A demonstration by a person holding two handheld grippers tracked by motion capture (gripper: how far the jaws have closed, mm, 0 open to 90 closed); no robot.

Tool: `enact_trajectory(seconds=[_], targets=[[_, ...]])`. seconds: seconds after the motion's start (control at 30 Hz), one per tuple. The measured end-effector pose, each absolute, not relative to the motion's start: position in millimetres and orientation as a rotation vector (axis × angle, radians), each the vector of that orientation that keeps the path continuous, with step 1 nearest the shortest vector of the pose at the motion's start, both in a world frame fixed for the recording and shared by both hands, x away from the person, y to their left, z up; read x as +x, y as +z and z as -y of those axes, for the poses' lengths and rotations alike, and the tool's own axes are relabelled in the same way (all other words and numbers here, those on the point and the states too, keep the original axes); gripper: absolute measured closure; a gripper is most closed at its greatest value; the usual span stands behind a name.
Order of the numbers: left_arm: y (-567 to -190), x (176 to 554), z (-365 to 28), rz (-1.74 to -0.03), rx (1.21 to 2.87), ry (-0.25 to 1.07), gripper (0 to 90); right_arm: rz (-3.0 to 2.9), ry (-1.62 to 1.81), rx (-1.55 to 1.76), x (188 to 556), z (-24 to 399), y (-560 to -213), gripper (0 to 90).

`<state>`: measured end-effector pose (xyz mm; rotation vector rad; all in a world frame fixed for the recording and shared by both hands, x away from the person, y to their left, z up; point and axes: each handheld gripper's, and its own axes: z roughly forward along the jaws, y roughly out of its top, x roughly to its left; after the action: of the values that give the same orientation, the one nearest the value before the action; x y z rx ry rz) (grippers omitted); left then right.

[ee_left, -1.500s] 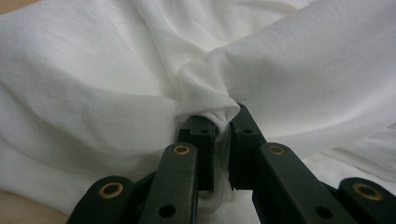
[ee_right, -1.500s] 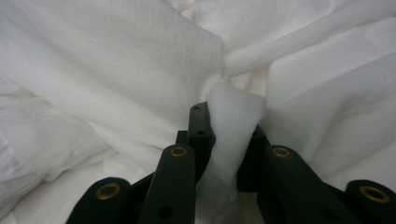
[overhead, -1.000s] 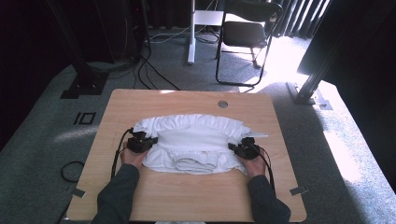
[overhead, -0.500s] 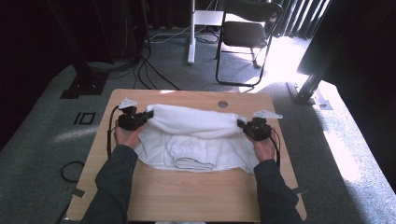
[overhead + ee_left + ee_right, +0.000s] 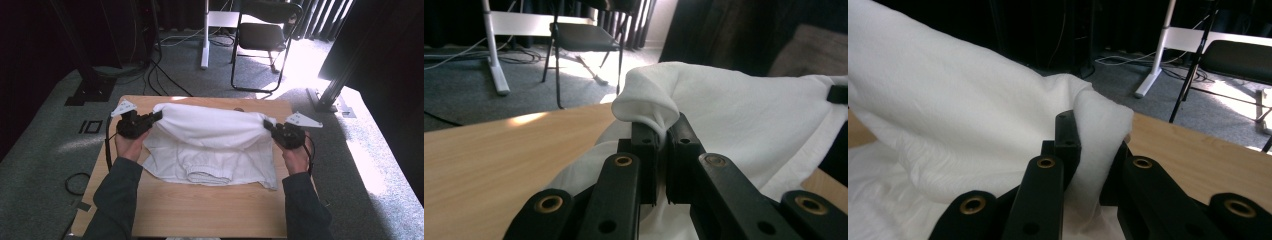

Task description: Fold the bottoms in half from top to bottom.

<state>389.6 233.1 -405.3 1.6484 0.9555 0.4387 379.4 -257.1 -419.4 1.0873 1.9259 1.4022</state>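
Observation:
A white garment (image 5: 210, 145) lies spread on the wooden table (image 5: 200, 210), its far part lifted and stretched between the two grippers. My left gripper (image 5: 156, 116) is shut on the garment's left corner (image 5: 649, 107); the cloth bunches over the closed jaws. At the right, my right gripper (image 5: 268, 126) is shut on the other corner (image 5: 1098, 130), with fabric pinched between its jaws. The near part of the garment, with a ribbed collar (image 5: 207, 176), rests flat on the table.
A folding chair (image 5: 260, 35) and a white stand leg (image 5: 204, 35) are on the carpet beyond the table's far edge. Cables (image 5: 160, 75) run across the floor at the back left. Bare wood lies in front of the garment.
Both grippers have lifted the garment's far edge and carried it away from the person and outward, stretching the cloth between them above the table.

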Motion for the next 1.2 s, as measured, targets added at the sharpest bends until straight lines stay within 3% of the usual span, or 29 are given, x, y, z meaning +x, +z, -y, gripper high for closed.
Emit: enact_trajectory(seconds=[0.33, 0.4, 0.47, 0.57, 0.73, 0.9, 1.03, 1.2], targets=[[-478.9, 351.7, -239.9, -1.055, 1.705, 0.271, 80.7, -2.015, 1.444, 1.157, 334.1, 262.5, -483.2, 80.2], [-487.8, 345.1, -242.0, -1.059, 1.727, 0.247, 68.4, -2.031, 1.443, 1.169, 325.4, 263.7, -492.1, 70.6], [-485.3, 340.1, -244.5, -1.065, 1.731, 0.276, 56.9, -2.035, 1.432, 1.176, 319.8, 266.3, -494.0, 52.8], [-467.2, 339.2, -246.0, -1.046, 1.689, 0.296, 54.1, -1.978, 1.438, 1.176, 315.2, 270.4, -479.6, 40.4], [-439.7, 352.6, -221.4, -1.007, 1.731, 0.323, 54.8, -1.944, 1.424, 1.151, 323.8, 253.4, -449.8, 44.9], [-430.6, 367.4, -180.0, -0.996, 1.758, 0.277, 58.3, -1.976, 1.345, 1.193, 350.2, 216.6, -446.8, 47.0], [-447.2, 370.0, -147.6, -0.957, 1.849, 0.279, 58.3, -2.014, 1.323, 1.211, 366.1, 192.9, -458.5, 46.8], [-485.2, 370.5, -134.8, -0.998, 1.929, 0.238, 58.5, -2.076, 1.29, 1.244, 369.2, 178.6, -486.4, 46.8]])
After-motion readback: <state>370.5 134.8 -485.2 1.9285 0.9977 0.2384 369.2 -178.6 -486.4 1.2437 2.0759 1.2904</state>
